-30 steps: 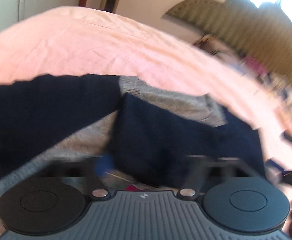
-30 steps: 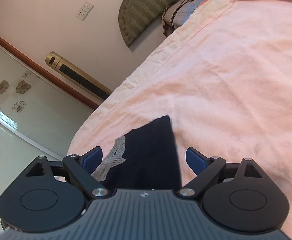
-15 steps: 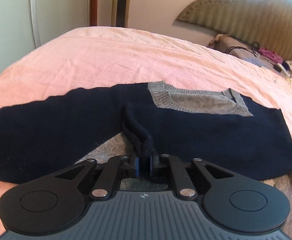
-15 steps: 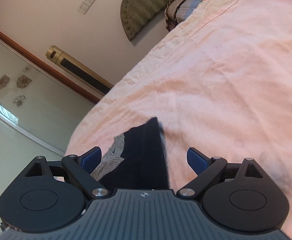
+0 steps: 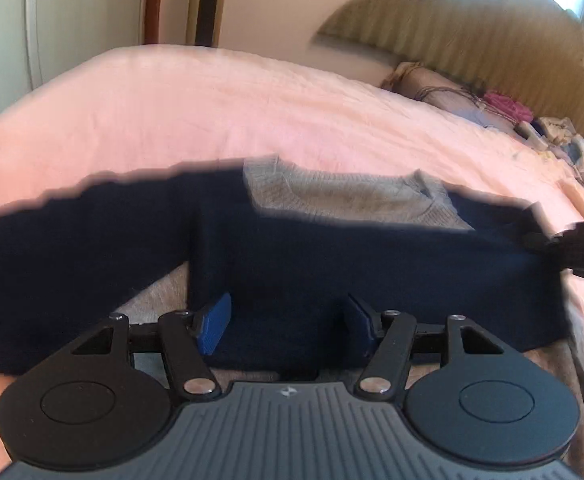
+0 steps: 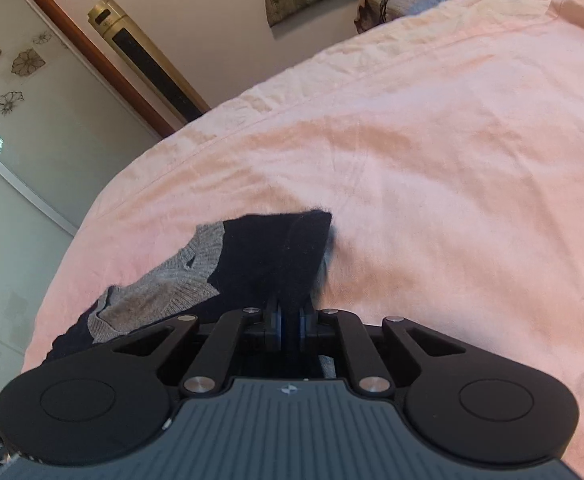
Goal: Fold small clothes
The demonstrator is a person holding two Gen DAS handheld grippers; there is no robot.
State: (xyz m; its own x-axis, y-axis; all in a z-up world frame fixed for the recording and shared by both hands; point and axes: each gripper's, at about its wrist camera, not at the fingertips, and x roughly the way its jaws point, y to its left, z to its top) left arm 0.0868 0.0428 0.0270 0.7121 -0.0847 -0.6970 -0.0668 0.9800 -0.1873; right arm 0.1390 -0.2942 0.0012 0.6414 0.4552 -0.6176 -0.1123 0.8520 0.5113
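A small navy sweater (image 5: 331,252) with a grey collar (image 5: 355,200) lies spread on the pink bed sheet (image 5: 212,120). Its left sleeve runs out to the left. My left gripper (image 5: 286,322) is open over the sweater's near edge, its blue pads (image 5: 214,322) apart and empty. In the right wrist view my right gripper (image 6: 290,326) is shut on the sweater's navy shoulder corner (image 6: 288,248), next to the grey collar (image 6: 160,292). The right gripper's blurred dark tip also shows at the right edge of the left wrist view (image 5: 571,248).
The pink bed sheet (image 6: 451,160) stretches far around the sweater. A padded olive headboard (image 5: 471,40) with pillows and loose items (image 5: 531,120) is at the far right. A glass wardrobe door (image 6: 12,160) and a gold tower unit (image 6: 148,64) stand beyond the bed's edge.
My left gripper has let go of the navy fabric and opened. My right gripper has closed on the sweater's right shoulder corner.
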